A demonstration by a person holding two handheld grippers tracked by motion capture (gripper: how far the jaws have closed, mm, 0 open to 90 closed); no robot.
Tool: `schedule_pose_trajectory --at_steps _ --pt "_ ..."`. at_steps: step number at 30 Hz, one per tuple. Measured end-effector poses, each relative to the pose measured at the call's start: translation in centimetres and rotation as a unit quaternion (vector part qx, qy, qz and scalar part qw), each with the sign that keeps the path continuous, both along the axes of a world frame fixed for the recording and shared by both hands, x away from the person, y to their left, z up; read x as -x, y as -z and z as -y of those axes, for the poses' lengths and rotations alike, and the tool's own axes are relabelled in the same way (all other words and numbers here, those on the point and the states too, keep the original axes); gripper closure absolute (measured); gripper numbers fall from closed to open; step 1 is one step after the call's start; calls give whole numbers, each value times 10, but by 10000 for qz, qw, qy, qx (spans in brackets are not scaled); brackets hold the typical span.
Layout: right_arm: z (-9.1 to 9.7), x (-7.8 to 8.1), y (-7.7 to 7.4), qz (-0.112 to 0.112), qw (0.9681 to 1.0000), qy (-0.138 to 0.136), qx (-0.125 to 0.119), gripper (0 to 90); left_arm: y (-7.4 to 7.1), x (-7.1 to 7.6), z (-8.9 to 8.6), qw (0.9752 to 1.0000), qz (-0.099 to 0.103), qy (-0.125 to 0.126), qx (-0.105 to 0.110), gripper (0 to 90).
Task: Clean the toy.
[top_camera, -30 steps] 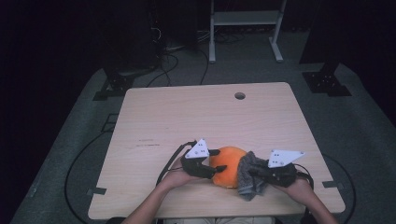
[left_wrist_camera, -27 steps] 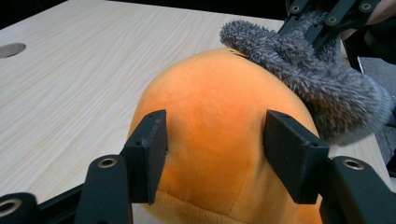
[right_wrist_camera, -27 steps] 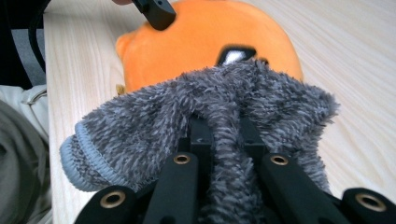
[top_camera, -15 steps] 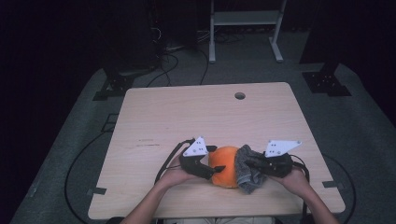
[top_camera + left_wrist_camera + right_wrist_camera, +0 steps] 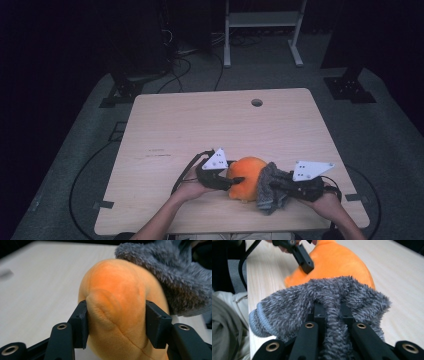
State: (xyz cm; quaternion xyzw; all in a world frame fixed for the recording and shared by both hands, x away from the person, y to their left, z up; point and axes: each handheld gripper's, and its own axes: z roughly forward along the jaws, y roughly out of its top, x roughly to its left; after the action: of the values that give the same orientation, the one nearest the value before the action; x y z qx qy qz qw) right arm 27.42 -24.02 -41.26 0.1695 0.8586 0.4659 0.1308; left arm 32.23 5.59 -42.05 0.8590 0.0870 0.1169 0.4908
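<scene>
An orange plush toy [image 5: 247,175] lies near the front edge of the wooden table [image 5: 200,130]. A fuzzy grey sock [image 5: 270,187] is draped against its right side. My left gripper [image 5: 236,181] comes in from the left. Its jaws have just been closing, and both pads now press into a bulge of the orange plush toy [image 5: 117,290], as the left gripper [image 5: 116,322] view shows. My right gripper [image 5: 274,186] is shut on a fold of the grey sock [image 5: 312,297], its jaws [image 5: 331,312] buried in the pile. The sock hides part of the toy [image 5: 337,262].
A round cable hole [image 5: 256,102] sits at the table's far side. Cables trail from both grippers over the front edge. A white metal stand [image 5: 260,30] and floor cables lie beyond the table. The person's lap is just below the near edge.
The left jaws widened and then closed back onto the orange toy. The right hand shifted slightly with the sock still gripped against the toy.
</scene>
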Motion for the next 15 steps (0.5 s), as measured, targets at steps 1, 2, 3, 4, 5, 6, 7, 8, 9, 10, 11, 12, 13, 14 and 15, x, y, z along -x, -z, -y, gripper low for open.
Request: schedule_pose_trajectory --at_steps 1,2,3,4,5,6,7,8,9,10,11,12,13,14,15 --pt "0 0 -4 37 10000 10 -88 810 0 1 1 9998 181 26 -63 447" --pt "0 -1 -8 71 9997 0 -233 810 1 2 3 9996 267 89 -69 446" --pt "-2 -2 -11 106 9993 -7 -364 810 1 4 4 9993 339 128 -94 446" --pt "-6 -4 -14 140 9989 -12 -455 810 1 5 5 9991 395 138 -123 446" --pt "-10 -6 -16 192 9987 -11 -475 810 1 5 4 9987 453 171 -157 445" --pt "-16 -11 -16 218 9990 12 -391 810 2 6 3 9986 467 174 -175 445" --pt "-18 -13 -14 210 9992 18 -345 810 3 6 2 9985 472 165 -207 445" --pt "-19 -15 -11 169 9993 20 -346 810 5 5 0 9987 422 150 -225 444" --pt "-19 -18 -7 86 9992 20 -391 810 6 5 -2 9988 398 171 -208 442" --pt "-18 -19 -4 52 9991 42 -408 810 8 4 -4 9992 337 149 -152 440" --pt "-15 -19 0 21 9990 97 -444 810 9 3 -6 9993 307 160 -144 436" --pt "-12 -19 2 -27 9989 150 -452 810 10 2 -7 9996 217 131 -91 429" --pt "-7 -18 7 -66 9988 236 -425 810 11 1 -7 9998 170 109 -83 403" --pt "-4 -18 10 -99 9986 298 -414 810 12 -1 -8 9999 114 60 -66 388" --pt "1 -17 14 -160 9985 366 -370 810 13 -2 -8 9999 83 43 -39 376"
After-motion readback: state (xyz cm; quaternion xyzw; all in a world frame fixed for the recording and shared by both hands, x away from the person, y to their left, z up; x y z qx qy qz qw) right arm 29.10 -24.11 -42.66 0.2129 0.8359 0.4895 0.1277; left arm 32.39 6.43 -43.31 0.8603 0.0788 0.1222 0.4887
